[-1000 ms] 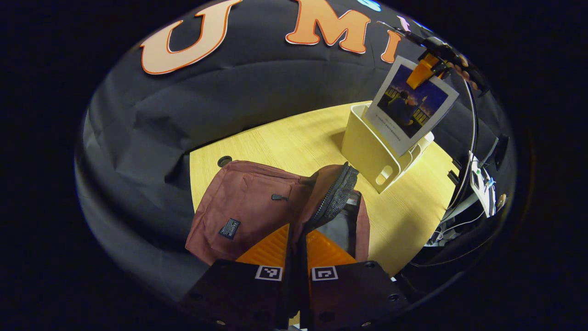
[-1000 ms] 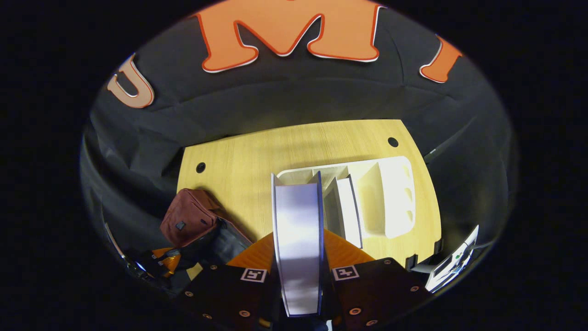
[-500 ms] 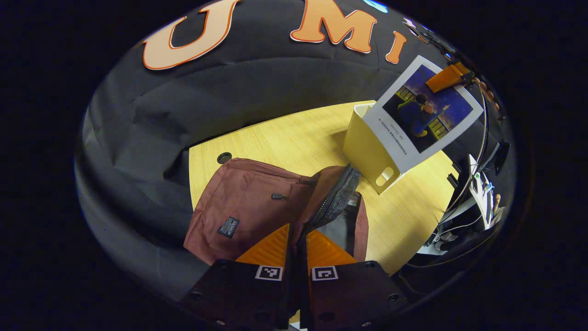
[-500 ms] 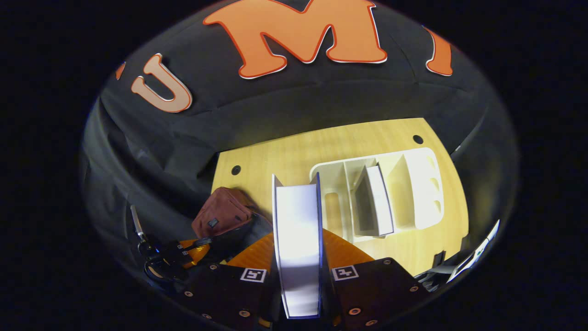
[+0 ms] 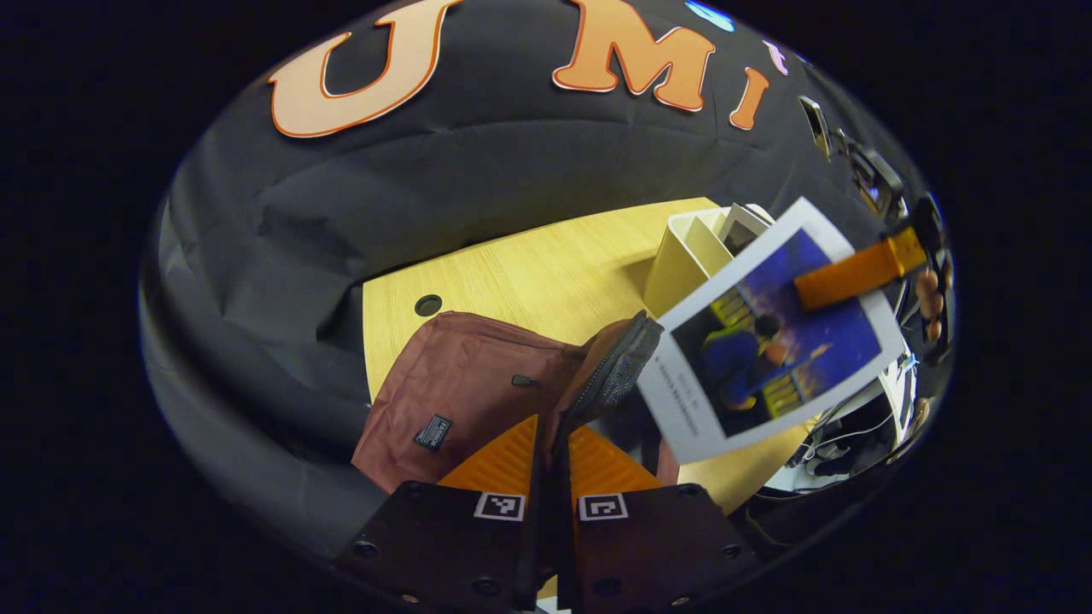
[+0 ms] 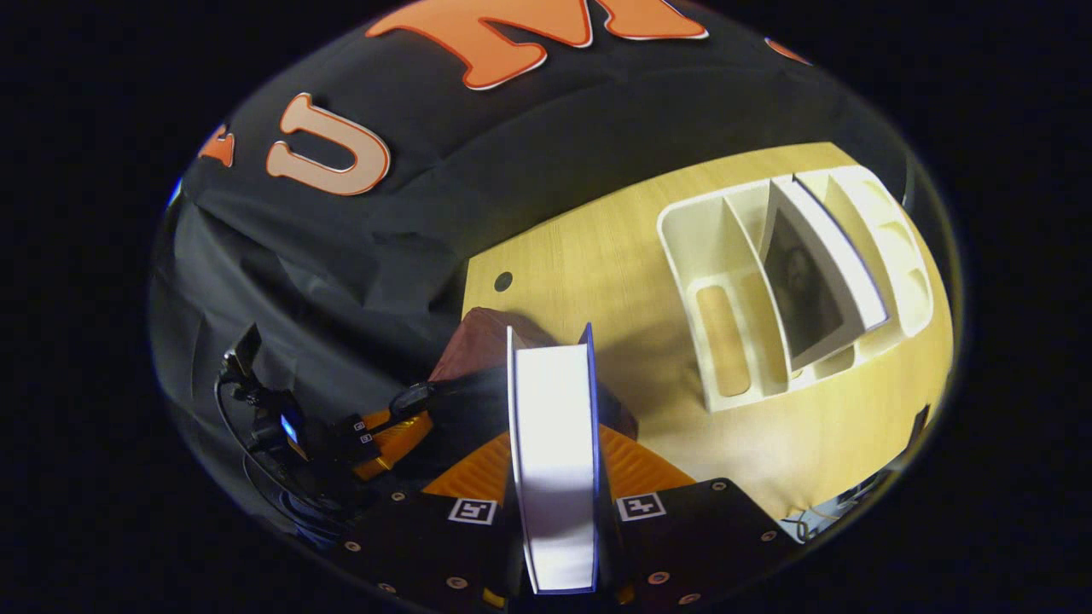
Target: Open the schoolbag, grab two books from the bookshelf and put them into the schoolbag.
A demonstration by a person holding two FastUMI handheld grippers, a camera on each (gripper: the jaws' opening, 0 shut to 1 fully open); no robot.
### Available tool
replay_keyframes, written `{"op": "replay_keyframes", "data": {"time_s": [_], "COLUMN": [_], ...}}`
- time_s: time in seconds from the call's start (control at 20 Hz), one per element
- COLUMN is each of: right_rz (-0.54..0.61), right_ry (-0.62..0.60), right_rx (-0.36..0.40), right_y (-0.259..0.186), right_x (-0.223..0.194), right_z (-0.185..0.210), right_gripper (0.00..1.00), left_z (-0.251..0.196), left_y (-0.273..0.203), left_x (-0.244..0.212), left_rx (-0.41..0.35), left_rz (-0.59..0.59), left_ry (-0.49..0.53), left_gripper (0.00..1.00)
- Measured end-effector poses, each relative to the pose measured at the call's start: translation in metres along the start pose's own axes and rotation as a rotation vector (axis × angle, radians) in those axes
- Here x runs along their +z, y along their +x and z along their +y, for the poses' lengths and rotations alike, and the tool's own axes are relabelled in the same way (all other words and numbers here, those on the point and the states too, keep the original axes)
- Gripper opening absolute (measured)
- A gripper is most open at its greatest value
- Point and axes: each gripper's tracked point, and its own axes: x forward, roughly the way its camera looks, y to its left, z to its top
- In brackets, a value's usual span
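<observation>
right gripper (image 6: 554, 477) pinches first book (image 6: 553, 452) on both faces, long axis running forward | schoolbag (image 6: 478, 341) mouth just ahead, below-left (held agape) | left gripper (image 5: 550, 460) clamps its flap (image 5: 618, 367) | second book (image 6: 819, 273) on bookshelf (image 6: 725, 256), ahead-right

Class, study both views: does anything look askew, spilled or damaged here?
Nothing spilled or damaged. The one white-covered book left in the cream plastic bookshelf leans diagonally across its slot rather than standing upright, having no neighbour to prop it.

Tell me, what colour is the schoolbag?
Reddish-brown schoolbag, with a dark zip edge; clearest in the left gripper view.
</observation>
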Motion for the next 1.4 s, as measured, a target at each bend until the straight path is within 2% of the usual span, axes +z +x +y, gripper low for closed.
{"op": "replay_keyframes", "data": {"time_s": [0.2,0.45,0.5,0.55,0.8,0.85,0.9,1.1,1.25,1.35,1.4], "right_rz": [-0.026,-0.088,-0.097,-0.1,-0.142,-0.146,-0.147,-0.169,-0.161,-0.194,-0.221], "right_ry": [0.104,0.216,0.227,0.233,0.294,0.305,0.314,0.335,0.354,0.317,0.282], "right_rx": [0.079,0.18,0.192,0.194,0.23,0.235,0.249,0.288,0.286,0.236,0.209], "right_y": [0.037,0.056,0.06,0.065,0.09,0.099,0.11,0.134,0.143,0.14,0.128], "right_x": [-0.022,-0.037,-0.041,-0.044,-0.054,-0.056,-0.057,-0.068,-0.07,-0.06,-0.056], "right_z": [0.014,0.016,0.017,0.017,0.023,0.023,0.028,0.047,0.054,0.047,0.04], "right_gripper": [0.36,0.36,0.36,0.36,0.35,0.36,0.36,0.36,0.36,0.4,0.52], "left_z": [-0.007,-0.021,-0.024,-0.027,-0.049,-0.052,-0.056,-0.066,-0.058,-0.056,-0.054], "left_y": [-0.002,-0.008,-0.007,-0.005,-0.01,-0.01,-0.01,-0.012,-0.013,-0.011,-0.01], "left_x": [0.003,0.012,0.013,0.009,0.01,0.011,0.009,0.008,0.008,0.008,0.007], "left_rx": [0.0,-0.018,-0.026,-0.025,-0.045,-0.048,-0.054,-0.074,-0.051,-0.044,-0.044], "left_rz": [-0.006,-0.047,-0.046,-0.037,-0.043,-0.041,-0.038,-0.035,-0.038,-0.035,-0.041], "left_ry": [-0.001,-0.009,-0.01,-0.012,0.061,0.069,0.073,0.067,0.055,0.041,0.035], "left_gripper": [0.08,0.09,0.11,0.05,0.04,0.09,0.04,0.04,0.03,0.04,0.04]}}
